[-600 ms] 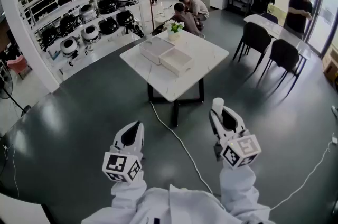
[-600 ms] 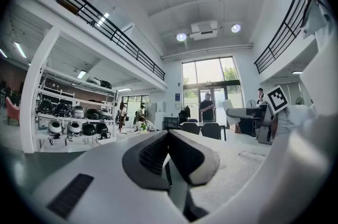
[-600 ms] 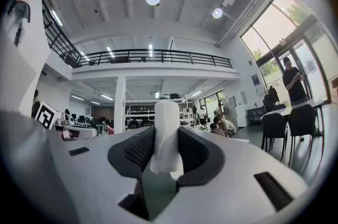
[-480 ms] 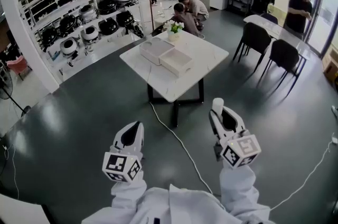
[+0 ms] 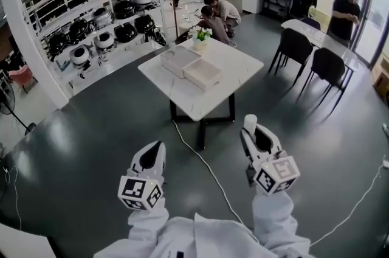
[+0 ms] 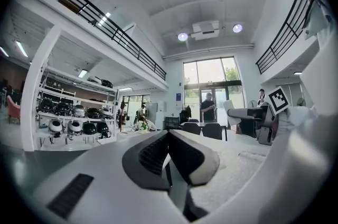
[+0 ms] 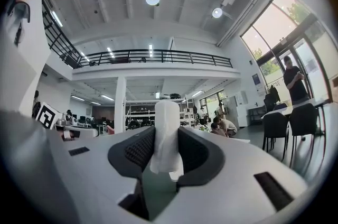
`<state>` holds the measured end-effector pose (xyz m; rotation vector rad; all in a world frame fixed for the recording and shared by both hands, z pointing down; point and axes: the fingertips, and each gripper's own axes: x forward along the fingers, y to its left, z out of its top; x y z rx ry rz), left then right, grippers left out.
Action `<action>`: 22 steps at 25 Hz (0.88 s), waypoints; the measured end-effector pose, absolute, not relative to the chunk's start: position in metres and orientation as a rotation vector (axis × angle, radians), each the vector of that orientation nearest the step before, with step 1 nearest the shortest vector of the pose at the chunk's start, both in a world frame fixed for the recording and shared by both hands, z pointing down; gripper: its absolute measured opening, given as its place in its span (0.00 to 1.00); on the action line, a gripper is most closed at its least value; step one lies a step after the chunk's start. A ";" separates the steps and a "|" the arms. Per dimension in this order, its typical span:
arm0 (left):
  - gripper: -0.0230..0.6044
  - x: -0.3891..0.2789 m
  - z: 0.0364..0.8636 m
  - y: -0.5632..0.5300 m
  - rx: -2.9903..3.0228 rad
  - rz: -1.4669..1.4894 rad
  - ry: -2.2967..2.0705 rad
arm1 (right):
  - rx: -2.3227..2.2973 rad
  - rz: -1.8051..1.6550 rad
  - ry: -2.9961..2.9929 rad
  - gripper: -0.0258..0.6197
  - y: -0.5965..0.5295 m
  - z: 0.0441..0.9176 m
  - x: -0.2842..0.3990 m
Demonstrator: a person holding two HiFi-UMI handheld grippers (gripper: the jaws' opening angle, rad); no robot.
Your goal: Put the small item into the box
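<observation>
Grey floor (image 5: 91,141); right claw (image 5: 254,132) grips seemingly paper roll (image 7: 167,128).

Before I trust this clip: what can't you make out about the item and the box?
Inside of the box, head view: too small and distant to tell its contents.
Lower end of the white item, right gripper view: hidden between the pads of the right gripper.
Its material: unreadable in either view.
</observation>
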<state>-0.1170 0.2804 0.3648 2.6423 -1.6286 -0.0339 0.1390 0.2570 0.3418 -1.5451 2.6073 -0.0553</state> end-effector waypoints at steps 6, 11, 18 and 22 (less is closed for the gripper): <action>0.03 -0.116 0.371 0.280 2.606 -0.015 -1.661 | -1.519 -0.085 2.613 0.23 0.251 0.348 0.145; 0.03 -0.123 0.379 0.276 2.554 -0.010 -1.712 | -1.517 -0.111 2.622 0.23 0.239 0.357 0.148; 0.03 -0.127 0.386 0.256 2.513 -0.003 -1.739 | -1.509 -0.155 2.652 0.23 0.211 0.376 0.142; 0.03 -0.135 0.394 0.230 2.496 0.002 -1.742 | -1.497 -0.175 2.668 0.23 0.183 0.385 0.132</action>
